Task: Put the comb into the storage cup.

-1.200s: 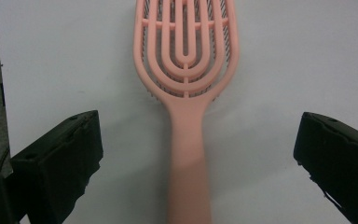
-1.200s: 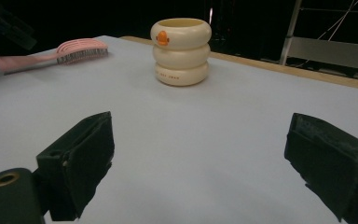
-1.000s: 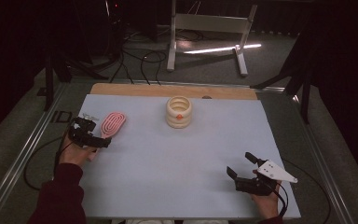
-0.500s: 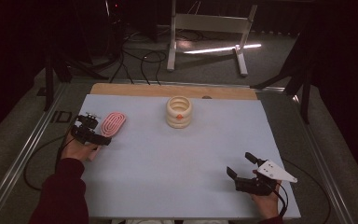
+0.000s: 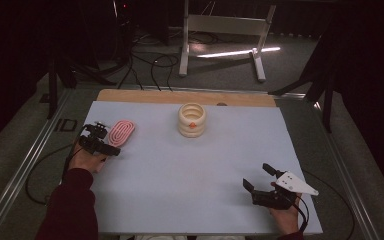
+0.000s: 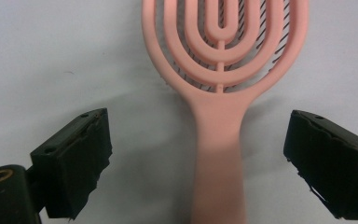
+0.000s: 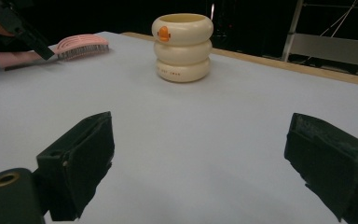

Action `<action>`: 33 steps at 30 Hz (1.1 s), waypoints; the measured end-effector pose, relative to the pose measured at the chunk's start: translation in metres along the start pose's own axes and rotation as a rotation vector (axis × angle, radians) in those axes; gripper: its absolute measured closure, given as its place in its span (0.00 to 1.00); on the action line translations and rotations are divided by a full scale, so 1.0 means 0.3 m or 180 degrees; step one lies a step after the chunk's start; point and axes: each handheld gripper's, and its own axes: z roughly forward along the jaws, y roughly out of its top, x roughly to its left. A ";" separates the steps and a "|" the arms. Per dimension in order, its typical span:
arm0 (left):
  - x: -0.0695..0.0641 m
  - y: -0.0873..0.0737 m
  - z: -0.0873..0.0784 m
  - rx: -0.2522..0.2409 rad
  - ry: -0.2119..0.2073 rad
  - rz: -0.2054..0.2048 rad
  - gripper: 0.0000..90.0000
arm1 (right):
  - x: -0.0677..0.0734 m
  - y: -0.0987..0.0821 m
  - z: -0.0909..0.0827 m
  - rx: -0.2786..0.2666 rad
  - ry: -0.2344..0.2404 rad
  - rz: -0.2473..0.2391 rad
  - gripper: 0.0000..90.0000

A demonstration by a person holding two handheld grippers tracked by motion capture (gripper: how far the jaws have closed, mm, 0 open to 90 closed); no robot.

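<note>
A pink vented hairbrush (image 5: 121, 132) lies flat, bristles down, at the left of the pale blue table top (image 5: 180, 175). My left gripper (image 5: 109, 140) is over its handle. In the left gripper view the handle of the brush (image 6: 221, 70) runs up between the two black jaws, with a gap on each side. The left gripper (image 6: 214, 158) is open; its jaws have just been closing a little. My right gripper (image 5: 257, 176) rests open at the near right with nothing between its jaws, and the right gripper (image 7: 205, 154) faces a cream ringed cup (image 7: 182, 46).
The cream cup (image 5: 192, 120), stacked-ring shaped with an orange mark, stands upright at the middle back. A wooden strip (image 5: 180, 97) edges the far side of the table. Beyond it are a metal stand (image 5: 220, 30) and floor cables.
The left hand has shifted slightly and sunk toward the brush handle. The right hand and gripper have stayed put.
</note>
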 end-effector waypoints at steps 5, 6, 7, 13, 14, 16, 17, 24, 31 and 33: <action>0.005 0.004 0.013 0.0061 0.0003 -0.0050 0.17 | -0.001 0.000 0.000 0.0005 0.0002 -0.0006 0.09; 0.007 0.005 0.014 0.0076 0.0000 -0.0056 0.18 | -0.001 0.000 0.000 0.0008 0.0001 -0.0006 0.09; 0.007 0.006 0.015 0.0091 0.0003 -0.0063 0.21 | -0.002 -0.001 0.001 0.0024 -0.0012 -0.0003 0.09; 0.003 0.012 0.016 0.0148 -0.0033 -0.0015 0.36 | -0.001 -0.001 0.002 0.0031 -0.0016 -0.0004 0.09; 0.001 0.013 0.016 0.0173 -0.0036 0.0019 0.39 | -0.001 -0.002 0.002 0.0033 -0.0015 -0.0001 0.09; -0.005 0.017 0.019 0.0214 -0.0050 0.0061 0.45 | -0.001 -0.001 0.002 0.0035 -0.0020 -0.0003 0.09; -0.006 0.018 0.020 0.0214 -0.0057 0.0051 0.47 | -0.001 -0.001 0.001 0.0039 -0.0019 -0.0005 0.09; -0.006 0.034 0.021 0.0278 -0.0122 -0.0052 0.61 | -0.002 -0.002 0.001 0.0044 -0.0024 -0.0012 0.09; -0.007 0.047 0.021 0.0349 -0.0142 -0.0056 0.71 | -0.002 -0.002 0.001 0.0048 -0.0030 -0.0014 0.09; -0.008 0.049 0.021 0.0365 -0.0143 -0.0065 0.72 | -0.002 -0.002 0.002 0.0051 -0.0035 -0.0023 0.09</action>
